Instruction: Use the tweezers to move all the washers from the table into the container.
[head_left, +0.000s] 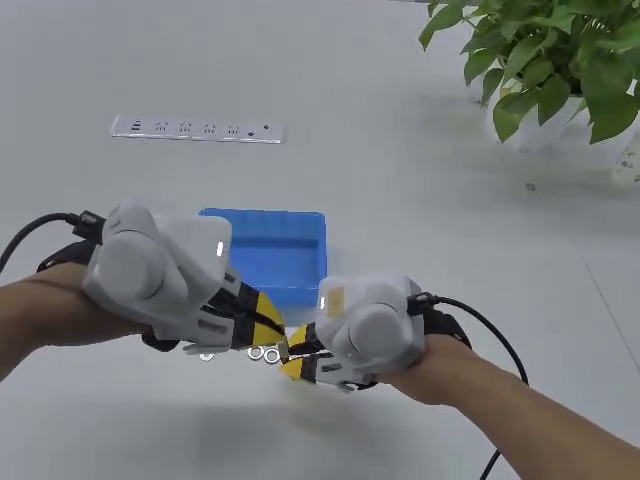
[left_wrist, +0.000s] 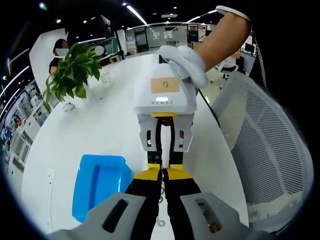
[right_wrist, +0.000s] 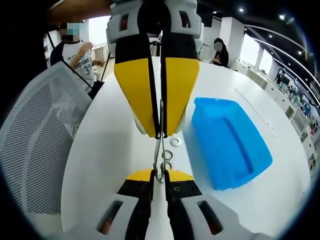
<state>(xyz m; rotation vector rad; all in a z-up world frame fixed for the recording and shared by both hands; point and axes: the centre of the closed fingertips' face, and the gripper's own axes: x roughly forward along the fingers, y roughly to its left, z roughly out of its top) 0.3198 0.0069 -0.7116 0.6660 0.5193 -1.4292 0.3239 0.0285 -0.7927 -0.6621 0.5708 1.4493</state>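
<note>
Left gripper (head_left: 280, 342) and right gripper (head_left: 291, 357) both clamp the tweezers (right_wrist: 159, 147), likely reseating the grip beside the washers (right_wrist: 174, 142).

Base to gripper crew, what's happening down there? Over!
Both shut on tweezers: left gripper, right gripper, tips meeting. Loose washers on table beside container. Way to container open.

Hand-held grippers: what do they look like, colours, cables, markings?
Both the left hand-held gripper and the right hand-held gripper have rounded light-grey housings, black fingers with yellow pads, and a black cable trailing back. The right one carries a tan label with small lettering. Forearms are unsleeved.
</note>
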